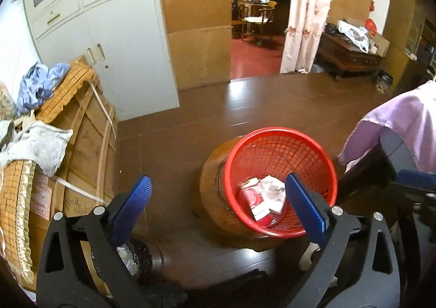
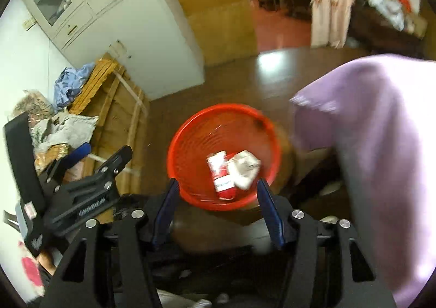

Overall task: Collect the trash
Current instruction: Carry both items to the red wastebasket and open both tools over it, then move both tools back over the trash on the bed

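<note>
A red mesh basket (image 1: 275, 150) sits on a round wooden stool (image 1: 212, 188). Inside it lie a red-and-white cigarette pack (image 1: 254, 200) and a crumpled white pack (image 1: 272, 188). My left gripper (image 1: 218, 182) hangs above the basket's near left side, jaws wide open with nothing between them. In the right wrist view the same basket (image 2: 201, 128) holds the red pack (image 2: 222, 174) and the white pack (image 2: 245, 166). My right gripper (image 2: 217, 182) is over the basket's near rim, open and holding nothing. The left gripper's blue fingertip (image 2: 80, 151) shows at the left.
A white cabinet (image 1: 122, 49) stands at the back left. In front of it are cardboard boxes (image 1: 81, 144) piled with mats and cloths. A purple cloth (image 1: 403, 128) drapes over dark furniture on the right. A curtained doorway (image 1: 308, 22) opens behind. The floor is dark wood.
</note>
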{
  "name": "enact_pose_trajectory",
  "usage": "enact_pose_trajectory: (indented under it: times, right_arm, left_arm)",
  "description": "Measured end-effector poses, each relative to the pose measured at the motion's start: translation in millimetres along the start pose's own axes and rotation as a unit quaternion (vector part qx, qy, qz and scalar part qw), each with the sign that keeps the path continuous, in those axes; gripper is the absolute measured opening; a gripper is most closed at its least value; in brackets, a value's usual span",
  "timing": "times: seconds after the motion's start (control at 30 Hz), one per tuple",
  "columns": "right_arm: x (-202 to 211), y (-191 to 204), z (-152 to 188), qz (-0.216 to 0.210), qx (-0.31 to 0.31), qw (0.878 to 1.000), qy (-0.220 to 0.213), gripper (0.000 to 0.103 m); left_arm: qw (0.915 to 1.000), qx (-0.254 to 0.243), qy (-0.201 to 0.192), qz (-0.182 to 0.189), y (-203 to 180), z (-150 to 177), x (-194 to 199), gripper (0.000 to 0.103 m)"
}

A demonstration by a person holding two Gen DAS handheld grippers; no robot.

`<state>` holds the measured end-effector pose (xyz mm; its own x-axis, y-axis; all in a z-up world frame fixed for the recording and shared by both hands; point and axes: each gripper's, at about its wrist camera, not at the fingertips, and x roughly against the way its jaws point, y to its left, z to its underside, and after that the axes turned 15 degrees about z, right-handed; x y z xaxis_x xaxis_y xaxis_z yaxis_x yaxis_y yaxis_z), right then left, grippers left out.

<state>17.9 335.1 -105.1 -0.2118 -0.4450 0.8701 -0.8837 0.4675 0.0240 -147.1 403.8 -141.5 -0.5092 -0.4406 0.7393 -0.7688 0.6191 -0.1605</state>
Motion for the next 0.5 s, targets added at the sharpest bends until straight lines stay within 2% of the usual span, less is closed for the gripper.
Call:
enact_pose_trajectory:
  times: [0.27,0.5]
  right_arm:
    - [69,-77,24,0.047,-0.079,0.993,-0.072,0.064]
    - [125,-146,63,0.093,-0.137,0.979,-0.115,0.066]
  left_arm:
    - [0.9978,-0.054,-0.028,0.029,-56,-10,17,0.095]
    - [0.9876,-0.129,-0.052,0.072,-135,-7,43,0.096]
